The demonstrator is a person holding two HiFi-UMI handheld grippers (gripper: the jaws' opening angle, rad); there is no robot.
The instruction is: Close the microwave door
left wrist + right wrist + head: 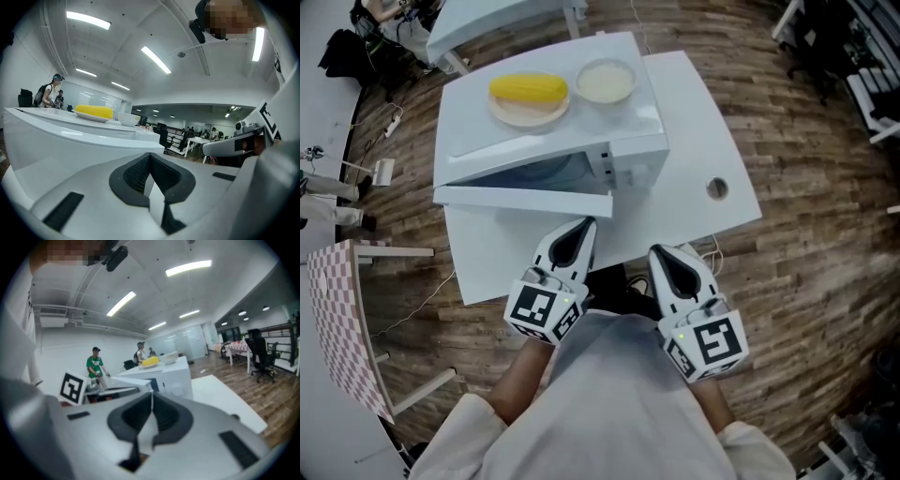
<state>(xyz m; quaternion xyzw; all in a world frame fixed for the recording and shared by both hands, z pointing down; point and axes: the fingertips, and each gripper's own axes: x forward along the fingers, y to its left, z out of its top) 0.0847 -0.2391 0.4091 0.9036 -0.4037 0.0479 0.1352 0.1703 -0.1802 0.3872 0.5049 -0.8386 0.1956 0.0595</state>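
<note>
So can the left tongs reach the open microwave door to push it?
Probably yes. The left tongs are shut, right by the free edge of the open white microwave door, and nothing stands between them.

We are in a big open-plan office or lab: long strip lights (154,59) cross a high ceiling, white tables (698,131) sit on a wood floor (806,281), an office chair (262,359) stands by a far desk, and people (95,365) stand at benches near a glass wall (187,341).
</note>
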